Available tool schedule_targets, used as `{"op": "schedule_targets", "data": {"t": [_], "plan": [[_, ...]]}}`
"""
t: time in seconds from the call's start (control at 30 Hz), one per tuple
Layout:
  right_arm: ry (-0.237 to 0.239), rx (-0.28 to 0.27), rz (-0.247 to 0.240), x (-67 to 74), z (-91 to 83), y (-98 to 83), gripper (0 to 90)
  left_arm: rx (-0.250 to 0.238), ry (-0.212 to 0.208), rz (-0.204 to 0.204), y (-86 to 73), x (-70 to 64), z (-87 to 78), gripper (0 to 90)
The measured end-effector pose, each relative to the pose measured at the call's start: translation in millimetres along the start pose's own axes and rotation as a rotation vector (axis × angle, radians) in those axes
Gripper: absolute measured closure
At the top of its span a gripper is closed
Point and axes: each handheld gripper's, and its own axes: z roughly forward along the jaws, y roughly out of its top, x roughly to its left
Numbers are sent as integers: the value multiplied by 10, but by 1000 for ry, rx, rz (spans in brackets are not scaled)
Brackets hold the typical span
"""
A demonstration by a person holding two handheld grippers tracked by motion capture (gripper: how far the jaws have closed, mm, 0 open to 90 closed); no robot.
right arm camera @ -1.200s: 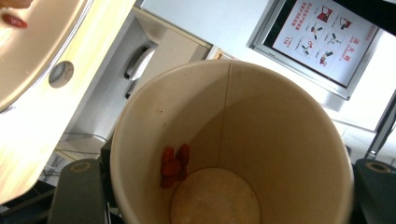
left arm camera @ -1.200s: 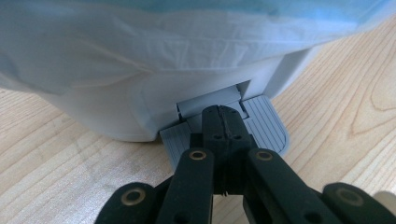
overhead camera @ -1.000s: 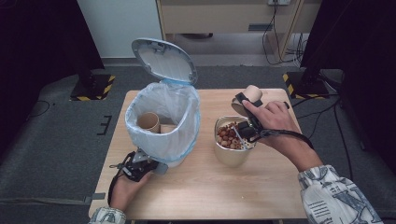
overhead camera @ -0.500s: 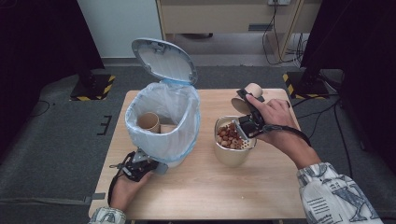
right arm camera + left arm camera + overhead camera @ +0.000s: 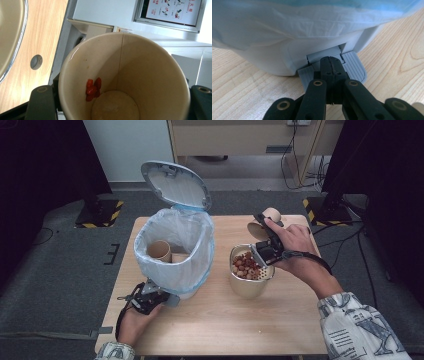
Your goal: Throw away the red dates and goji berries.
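Your left tool (image 5: 159, 296) is closed with nothing between its jaws, its tip pressing the grey pedal (image 5: 352, 65) at the foot of the white bin (image 5: 175, 245), and the lid (image 5: 174, 184) stands open behind the rim. Judging by the thin liner bag (image 5: 287, 20), the bin is light and could skid on the table (image 5: 210, 320), so keep the press straight down on the ribbed pedal. A brown paper cup (image 5: 159, 251) already lies inside the bag. To the right stands a beige pot (image 5: 248, 287) heaped with reddish scraps (image 5: 245, 264), just below your right tool (image 5: 266, 251), which is clamped on the wall of a paper cup (image 5: 125, 75) tipped over that pot. That cup looks light, thin and easy to crush; hold it low on the wall, gently. A few red bits (image 5: 93, 88) cling near its base. The pot's rim sits between cup and bin.
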Motion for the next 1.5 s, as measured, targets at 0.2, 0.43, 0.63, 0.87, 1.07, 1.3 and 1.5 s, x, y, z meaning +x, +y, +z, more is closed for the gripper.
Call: {"op": "schedule_targets", "data": {"t": [0.2, 0.43, 0.63, 0.87, 1.07, 1.3, 1.5], "plan": [[7, -20, 54, -44, 2, 25, 285, 0, 0, 0, 0, 0, 0, 900], [3, -31, 85, -72, 19, 49, 283, 0, 0, 0, 0, 0, 0, 900], [5, -55, 171, -127, 26, 55, 282, 0, 0, 0, 0, 0, 0, 900], [12, -85, 257, -183, 37, 80, 278, -1, -1, 0, 0, 0, 0, 900], [14, -106, 328, -230, 56, 95, 278, -1, -1, 0, -1, 0, 0, 900], [16, -133, 389, -313, 54, 111, 277, -1, -1, 1, 0, 1, 0, 900], [19, -159, 460, -374, 60, 126, 276, -1, -1, 0, -1, 1, 0, 900]]}}
